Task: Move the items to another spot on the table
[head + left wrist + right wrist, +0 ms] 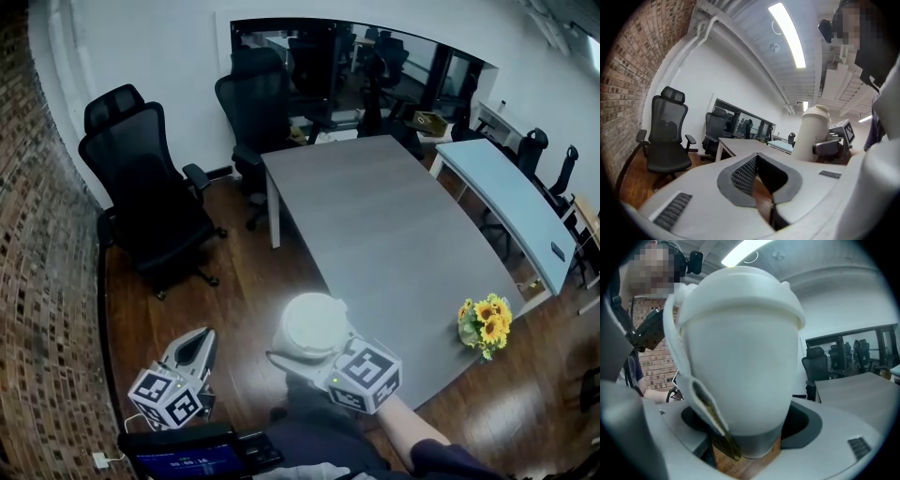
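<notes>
Wooden floor (246, 286) lies under the white jug (314, 326), which is held in the air just beside the long edge of the grey table (394, 230). The right gripper (309, 354) pinches the jug low on its body, one jaw on each side. The left gripper (199, 342) is further left, its jaws pressed together and holding nothing. Sunflowers (486, 325) stand on the table's near corner.

The grey table (375, 216) bears sunflowers (485, 323) at its corner.
</notes>
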